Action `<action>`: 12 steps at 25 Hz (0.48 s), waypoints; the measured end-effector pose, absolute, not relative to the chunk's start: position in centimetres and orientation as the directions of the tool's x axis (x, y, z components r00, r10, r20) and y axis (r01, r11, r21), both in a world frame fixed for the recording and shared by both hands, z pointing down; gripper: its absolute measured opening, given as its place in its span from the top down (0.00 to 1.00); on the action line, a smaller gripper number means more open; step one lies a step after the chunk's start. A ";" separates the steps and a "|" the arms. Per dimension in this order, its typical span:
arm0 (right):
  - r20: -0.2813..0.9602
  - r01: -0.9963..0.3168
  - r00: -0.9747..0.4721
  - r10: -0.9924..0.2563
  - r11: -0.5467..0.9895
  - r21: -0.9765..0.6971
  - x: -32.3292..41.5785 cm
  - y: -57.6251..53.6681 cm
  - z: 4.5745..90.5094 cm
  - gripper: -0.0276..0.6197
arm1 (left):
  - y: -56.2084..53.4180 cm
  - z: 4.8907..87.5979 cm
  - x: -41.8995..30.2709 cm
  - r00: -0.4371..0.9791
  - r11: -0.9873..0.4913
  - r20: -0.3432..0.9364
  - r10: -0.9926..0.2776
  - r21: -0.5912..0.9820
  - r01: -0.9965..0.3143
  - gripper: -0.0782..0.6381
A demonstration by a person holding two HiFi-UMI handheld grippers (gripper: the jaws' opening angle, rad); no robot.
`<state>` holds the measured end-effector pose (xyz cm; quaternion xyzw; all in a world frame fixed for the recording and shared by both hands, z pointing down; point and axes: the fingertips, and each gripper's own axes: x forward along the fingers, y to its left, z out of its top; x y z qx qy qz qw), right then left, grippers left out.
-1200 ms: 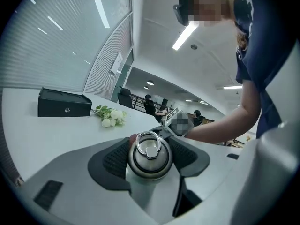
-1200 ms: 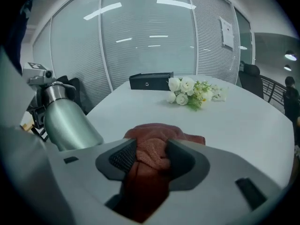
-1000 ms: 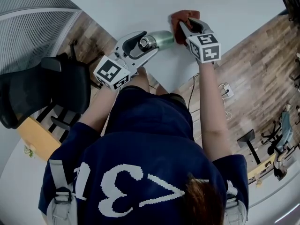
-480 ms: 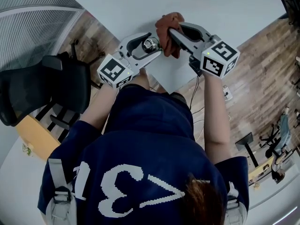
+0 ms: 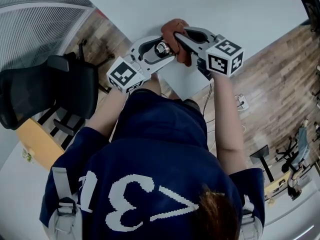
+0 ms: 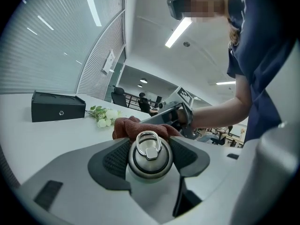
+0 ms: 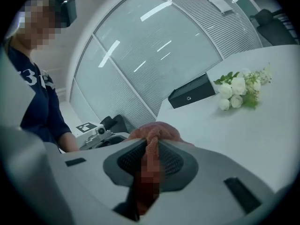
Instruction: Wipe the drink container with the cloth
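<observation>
1. Fingers [image 6: 115, 161] of left gripper [image 5: 167, 49]: closed on upper body of drink container [image 6: 150, 165], just below steel lid. Held clear of table [image 5: 240, 9], near its edge.
2. Fingers [image 7: 173, 161] of right gripper [image 5: 179, 40]: nearly together, pinching one fold of rust-brown cloth [image 7: 154, 132]. Bulk bunched beyond tips, tail hanging beneath.
3. Cloth lying against far side of container, behind lid in left gripper view. Extent of contact down the body hidden; probably upper part only.
4. Risk: rotation or slip of smooth round container in a two-pad hold. Cause: sideways wiping pressure from the right. Likely result: drop onto table edge or floor.
5. Risk: cloth dragged out of its thin pinch. Cause: friction against metal, small bite on the fold.
6. Risk: hard contact between opposing jaw tips, or tip against container. Cause: close quarters, little cloth padding ahead of right tips.
7. Risk: incomplete wipe. Cause: left pads covering part of the surface.
</observation>
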<state>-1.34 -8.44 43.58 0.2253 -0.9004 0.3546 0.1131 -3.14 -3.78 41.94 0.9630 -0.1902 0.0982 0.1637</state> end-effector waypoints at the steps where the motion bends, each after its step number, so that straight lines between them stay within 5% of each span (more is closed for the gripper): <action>1: 0.365 -0.495 -0.868 -0.336 0.634 -0.594 -0.9 -8.6 43.9 0.84 | -3.8 42.0 -3.2 0.908 -0.873 0.251 -0.335 0.280 -0.399 0.51; 12: 0.514 -0.651 -0.757 -0.403 0.536 -0.538 4.3 -8.4 48.6 0.84 | -3.5 42.0 -3.1 0.907 -0.886 0.267 -0.327 0.248 -0.392 0.51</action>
